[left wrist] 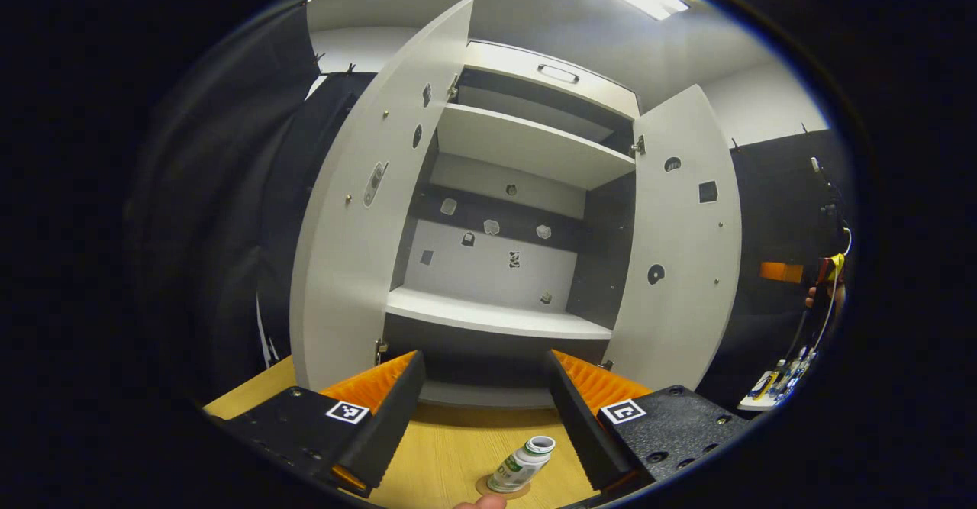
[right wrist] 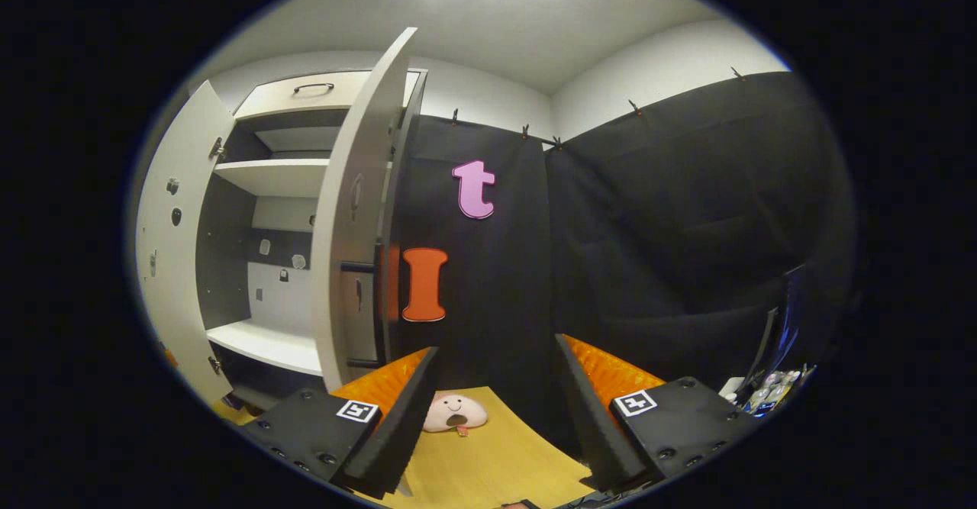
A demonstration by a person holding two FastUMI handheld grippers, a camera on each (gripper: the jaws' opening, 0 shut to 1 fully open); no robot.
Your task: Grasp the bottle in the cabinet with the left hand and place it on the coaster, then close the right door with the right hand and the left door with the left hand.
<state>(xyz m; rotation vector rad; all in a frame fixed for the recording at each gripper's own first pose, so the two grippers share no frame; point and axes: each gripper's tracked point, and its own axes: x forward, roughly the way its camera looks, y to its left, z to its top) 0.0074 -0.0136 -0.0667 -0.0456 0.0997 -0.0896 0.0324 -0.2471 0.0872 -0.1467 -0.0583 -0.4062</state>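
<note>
Spread and empty at the bottom of the left gripper view, the left gripper (left wrist: 485, 410) frames the bottle (left wrist: 521, 464) on its coaster (left wrist: 484, 486), while in the right gripper view the equally spread right gripper (right wrist: 496, 406) should sweep left and push the right door (right wrist: 355, 211) flat-on.
</note>
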